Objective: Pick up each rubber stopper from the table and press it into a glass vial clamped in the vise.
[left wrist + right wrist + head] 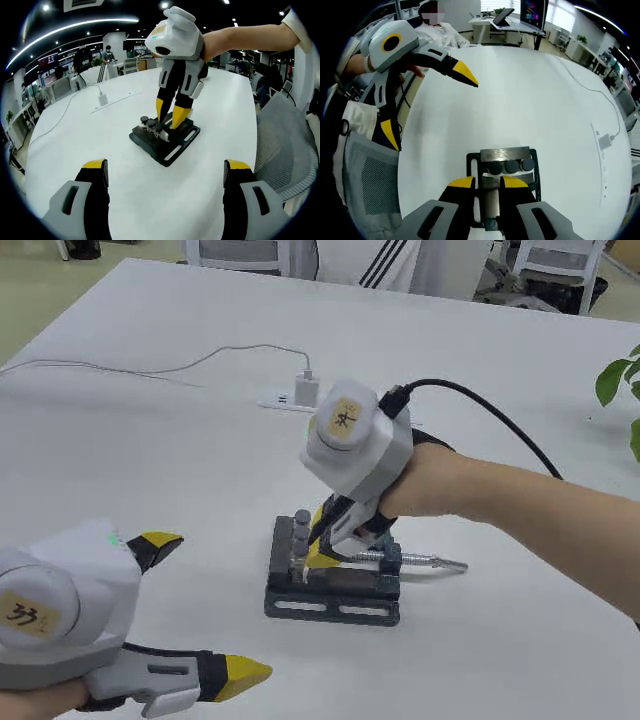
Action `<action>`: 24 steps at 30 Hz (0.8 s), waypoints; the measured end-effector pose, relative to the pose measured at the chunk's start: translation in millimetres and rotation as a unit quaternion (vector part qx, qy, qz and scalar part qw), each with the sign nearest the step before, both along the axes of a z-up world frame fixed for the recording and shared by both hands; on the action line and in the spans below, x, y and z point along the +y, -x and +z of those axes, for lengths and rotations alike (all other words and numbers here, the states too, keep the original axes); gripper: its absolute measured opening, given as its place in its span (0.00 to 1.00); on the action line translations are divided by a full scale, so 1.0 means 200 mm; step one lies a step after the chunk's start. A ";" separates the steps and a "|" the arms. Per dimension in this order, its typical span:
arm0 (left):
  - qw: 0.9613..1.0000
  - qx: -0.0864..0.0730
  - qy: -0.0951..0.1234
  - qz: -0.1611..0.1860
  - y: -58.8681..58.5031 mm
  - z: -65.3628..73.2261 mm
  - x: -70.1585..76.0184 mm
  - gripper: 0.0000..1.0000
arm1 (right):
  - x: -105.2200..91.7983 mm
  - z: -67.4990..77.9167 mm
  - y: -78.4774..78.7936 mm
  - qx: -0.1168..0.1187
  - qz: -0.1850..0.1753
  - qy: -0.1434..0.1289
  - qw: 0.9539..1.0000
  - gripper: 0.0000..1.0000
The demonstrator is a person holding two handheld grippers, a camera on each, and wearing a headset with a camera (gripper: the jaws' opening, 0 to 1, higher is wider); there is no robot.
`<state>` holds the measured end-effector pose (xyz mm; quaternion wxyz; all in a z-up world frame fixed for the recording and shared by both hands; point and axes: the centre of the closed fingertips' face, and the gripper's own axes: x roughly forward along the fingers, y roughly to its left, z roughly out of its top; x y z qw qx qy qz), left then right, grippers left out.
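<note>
Right gripper (pixel 488 182), jaws nearly together; whether pinching anything I cannot tell. Three stoppers (pixel 511 165) cap vials (pixel 301 532) in the vise (pixel 471 160) just beyond its tips. Left gripper (pixel 165 167) spread. I would press vertically, centred.

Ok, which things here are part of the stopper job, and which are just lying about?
Job in hand:
- vise
- dark-topped vials clamped in it
- right claw, over the vials
- left claw, open, off to one side

Lying about:
- white corded charger on the table
- plant leaves at the far right
</note>
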<state>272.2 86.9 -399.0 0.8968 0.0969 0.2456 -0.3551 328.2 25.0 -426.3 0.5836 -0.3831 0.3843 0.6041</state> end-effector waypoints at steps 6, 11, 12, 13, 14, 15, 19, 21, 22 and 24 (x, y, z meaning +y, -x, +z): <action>1.000 0.001 -0.002 -0.003 -0.01 -0.01 0.00 0.95 | -0.05 0.00 0.04 0.008 -0.017 -0.031 0.999 0.27; 1.000 0.004 -0.004 -0.006 -0.01 -0.02 0.01 0.95 | -0.09 0.00 0.07 0.014 -0.047 -0.054 0.997 0.43; 1.000 0.004 -0.005 -0.006 -0.02 -0.02 0.01 0.95 | -0.10 0.00 0.07 0.010 -0.051 -0.060 0.997 0.49; 1.000 0.005 -0.005 -0.006 -0.02 -0.02 0.02 0.95 | -0.11 0.00 0.07 0.008 -0.057 -0.064 0.996 0.52; 1.000 0.004 -0.005 -0.006 -0.02 -0.02 0.02 0.95 | -0.12 0.00 0.07 0.009 -0.062 -0.068 0.996 0.54; 1.000 0.004 -0.005 -0.006 -0.02 -0.02 0.02 0.95 | -0.13 0.01 0.08 0.010 -0.063 -0.071 0.995 0.56; 1.000 0.005 -0.006 -0.006 -0.02 -0.02 0.03 0.95 | -0.16 0.01 0.09 0.010 -0.087 -0.091 0.992 0.65; 1.000 0.005 -0.005 -0.006 -0.02 -0.02 0.03 0.95 | -0.18 0.00 0.10 0.014 -0.096 -0.095 0.991 0.69; 1.000 0.005 -0.005 -0.006 -0.02 -0.02 0.04 0.95 | -0.20 -0.01 0.11 0.014 -0.100 -0.098 0.990 0.71; 1.000 0.005 -0.006 -0.006 -0.01 -0.02 0.04 0.95 | -0.23 -0.02 0.12 0.016 -0.114 -0.100 0.988 0.76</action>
